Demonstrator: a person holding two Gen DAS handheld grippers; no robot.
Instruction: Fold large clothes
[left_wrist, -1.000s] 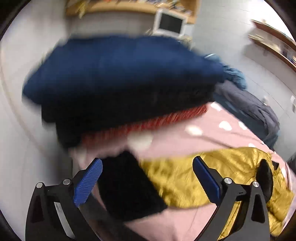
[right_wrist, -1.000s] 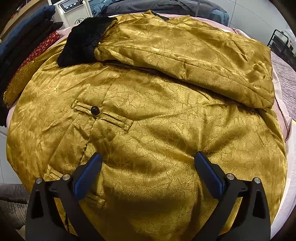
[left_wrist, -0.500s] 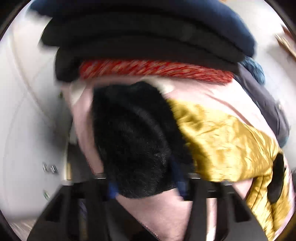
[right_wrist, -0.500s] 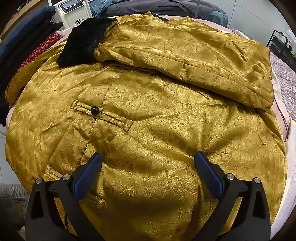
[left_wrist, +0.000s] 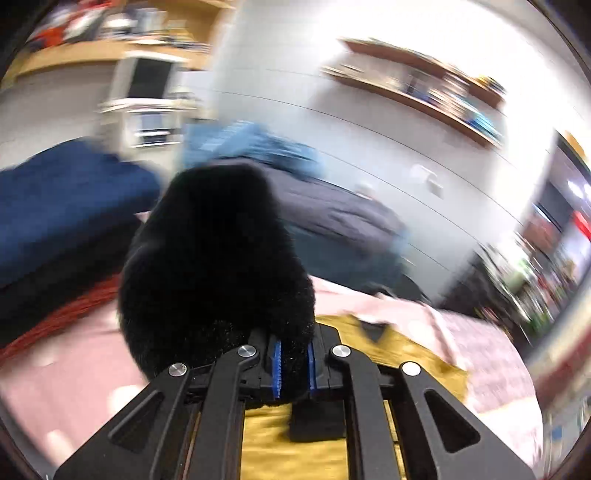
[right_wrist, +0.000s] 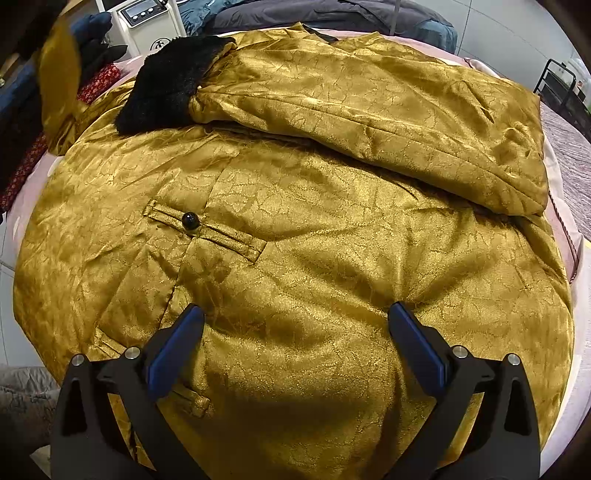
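Only leftward, pinched fur cuff (left_wrist: 218, 258) (blurred)

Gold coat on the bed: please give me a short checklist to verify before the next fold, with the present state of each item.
1. Left gripper holds the black fur cuff: ok, fur is pinched between its blue fingers.
2. Held cuff is lifted off the bed: ok, it stands up in front of the left camera.
3. Right gripper is free: ok, open above the gold coat, holding nothing.
4. Other sleeve is already folded across the body: ok.
5. Coat body lies flat: ok, only small wrinkles.
6. Landing spot for the held sleeve: cannot tell, the left view is blurred.
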